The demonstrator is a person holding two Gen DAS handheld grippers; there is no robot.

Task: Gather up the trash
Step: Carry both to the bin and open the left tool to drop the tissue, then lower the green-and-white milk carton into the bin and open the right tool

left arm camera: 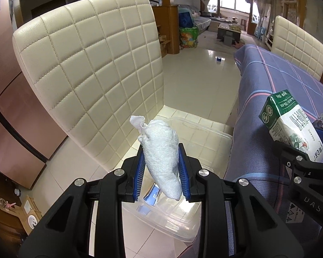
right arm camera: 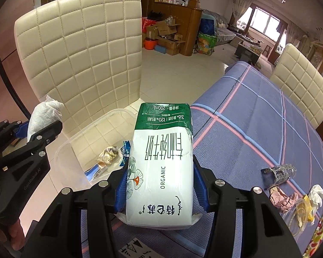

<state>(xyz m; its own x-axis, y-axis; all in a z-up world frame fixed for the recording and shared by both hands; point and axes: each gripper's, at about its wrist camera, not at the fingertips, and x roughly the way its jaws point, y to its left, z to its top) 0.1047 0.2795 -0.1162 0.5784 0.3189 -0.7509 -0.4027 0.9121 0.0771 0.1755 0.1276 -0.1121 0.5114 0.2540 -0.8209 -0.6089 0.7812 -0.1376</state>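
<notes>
My left gripper [left arm camera: 161,172] is shut on a crumpled white paper towel [left arm camera: 159,157] and holds it above a clear plastic bin [left arm camera: 204,133] on the cream chair seat. The towel also shows in the right wrist view [right arm camera: 41,114]. My right gripper [right arm camera: 160,185] is shut on a green-and-white milk carton [right arm camera: 161,161], held at the table's edge next to the bin [right arm camera: 75,142]. The carton shows in the left wrist view [left arm camera: 290,120]. The bin holds several wrappers [right arm camera: 109,154].
A quilted cream chair back [left arm camera: 92,75] rises behind the bin. The table wears a blue checked cloth [right arm camera: 258,116]. More trash lies on it at the right: a clear crumpled wrapper [right arm camera: 280,172], pink paper [right arm camera: 282,197], a white tissue [right arm camera: 316,195]. A second chair [right arm camera: 301,86] stands beyond.
</notes>
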